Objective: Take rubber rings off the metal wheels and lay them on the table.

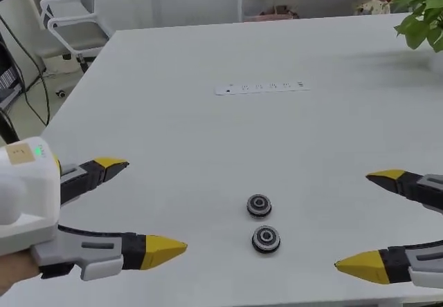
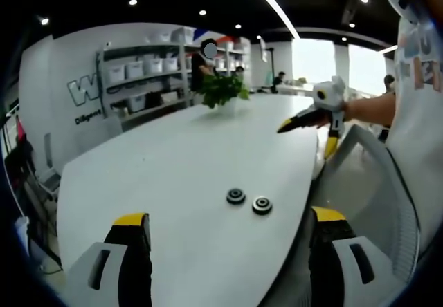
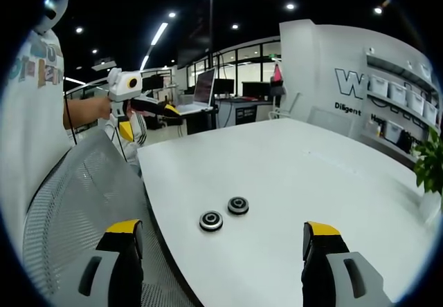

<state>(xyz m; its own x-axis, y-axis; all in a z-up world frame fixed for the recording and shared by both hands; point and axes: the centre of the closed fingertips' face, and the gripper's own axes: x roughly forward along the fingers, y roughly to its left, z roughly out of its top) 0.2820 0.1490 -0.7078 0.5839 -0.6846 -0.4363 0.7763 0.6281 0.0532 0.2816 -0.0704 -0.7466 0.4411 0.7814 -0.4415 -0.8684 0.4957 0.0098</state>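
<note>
Two metal wheels with black rubber rings lie flat on the white table, side by side near its front edge: a farther wheel and a nearer wheel. My left gripper hovers to their left, open, nothing between its yellow-tipped jaws. My right gripper hovers to their right, open and empty too. Both grippers stand well apart from the wheels. The left gripper view also catches the right gripper, and the right gripper view catches the left gripper.
A white power strip is set in the table's middle. A green plant stands at the far right corner. Chairs stand beyond the far edge, a mesh chair by the near edge. Shelves with bins line the wall.
</note>
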